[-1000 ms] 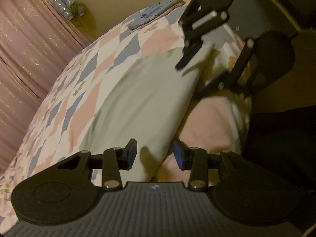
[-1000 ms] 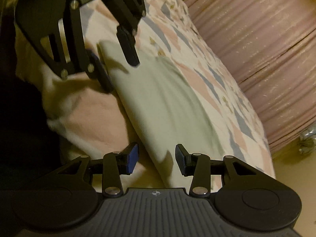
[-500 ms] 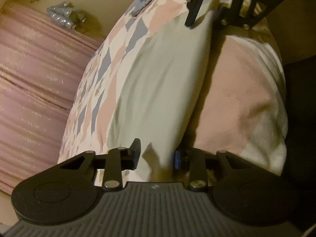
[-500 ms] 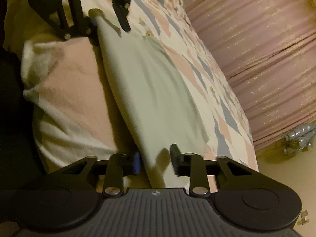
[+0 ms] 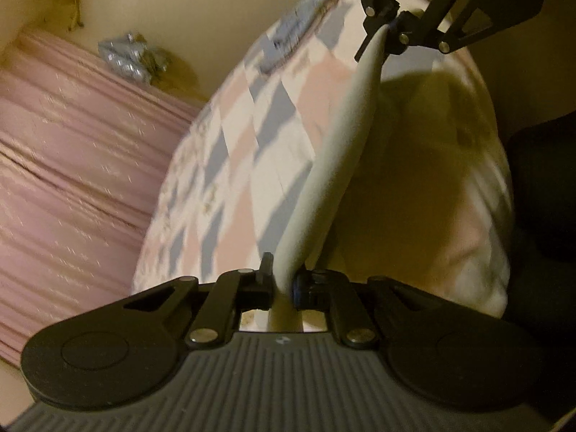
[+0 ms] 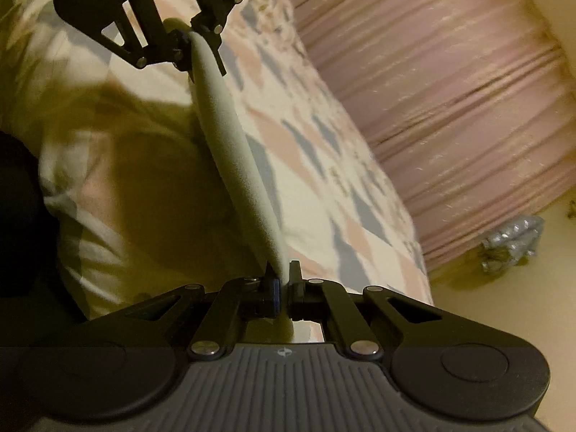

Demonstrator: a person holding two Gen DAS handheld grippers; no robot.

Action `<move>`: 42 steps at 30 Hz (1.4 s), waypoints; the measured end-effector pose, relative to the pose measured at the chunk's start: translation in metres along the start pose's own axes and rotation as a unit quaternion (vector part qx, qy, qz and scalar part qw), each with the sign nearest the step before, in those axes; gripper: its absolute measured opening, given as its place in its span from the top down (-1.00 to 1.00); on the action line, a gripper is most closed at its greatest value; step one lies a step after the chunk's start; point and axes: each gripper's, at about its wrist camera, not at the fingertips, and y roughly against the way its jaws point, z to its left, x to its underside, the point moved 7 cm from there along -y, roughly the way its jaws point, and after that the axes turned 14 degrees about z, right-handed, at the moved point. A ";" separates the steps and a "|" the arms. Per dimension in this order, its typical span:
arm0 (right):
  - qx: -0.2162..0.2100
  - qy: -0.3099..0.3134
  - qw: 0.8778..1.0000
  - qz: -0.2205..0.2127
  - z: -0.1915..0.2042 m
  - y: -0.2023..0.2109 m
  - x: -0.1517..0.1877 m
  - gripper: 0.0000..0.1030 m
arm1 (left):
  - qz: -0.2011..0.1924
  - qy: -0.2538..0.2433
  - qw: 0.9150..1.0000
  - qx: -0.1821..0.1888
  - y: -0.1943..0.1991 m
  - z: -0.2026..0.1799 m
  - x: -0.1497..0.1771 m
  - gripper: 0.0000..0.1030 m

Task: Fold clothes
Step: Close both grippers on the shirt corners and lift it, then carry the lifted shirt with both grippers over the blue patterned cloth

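The pale green garment (image 5: 345,165) is stretched taut between the two grippers, its held edge running from the bottom centre of each wrist view up to the top of the frame. In the left wrist view the left gripper (image 5: 282,284) at the bottom centre has its fingers clenched on one end of that edge, and the right gripper (image 5: 390,32) at the upper right pinches the other end. The right wrist view mirrors this: the right gripper (image 6: 284,286) grips the cloth at the bottom centre and the left gripper (image 6: 194,41) holds it at the upper left. The garment hangs lifted over the bed (image 5: 230,165), whose patchwork cover of pink, blue and cream fills the middle of the frame; its lower part is hidden in its own shadow.

Judged from this, the step in hand is carrying a held edge across to make a fold. To do it well, both grippers should travel level and together so the edge stays straight, keep the grip closed until the cloth is laid flat, and set edge on edge before letting go.

No brand, label or legible writing shows; only a small emblem sits on each gripper body, too small to read.
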 end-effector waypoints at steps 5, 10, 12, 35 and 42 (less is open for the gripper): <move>0.029 -0.031 0.999 0.009 -0.022 0.029 0.012 0.97 | -0.037 -0.006 0.999 -0.012 0.027 0.008 -0.027 0.84; 0.053 -0.074 0.996 0.014 -0.053 0.051 0.035 0.97 | -0.072 -0.011 0.997 -0.013 0.045 0.012 -0.060 0.84; 0.056 -0.098 0.994 0.012 -0.066 0.056 0.044 0.97 | -0.083 -0.013 0.996 -0.012 0.045 0.016 -0.078 0.84; -0.031 -0.192 0.978 0.070 -0.255 0.013 0.132 0.98 | -0.068 -0.039 0.991 0.105 -0.029 0.135 -0.256 0.84; -0.086 -0.168 0.978 0.085 -0.317 0.066 0.143 0.97 | -0.027 -0.029 0.988 0.149 0.016 0.168 -0.299 0.84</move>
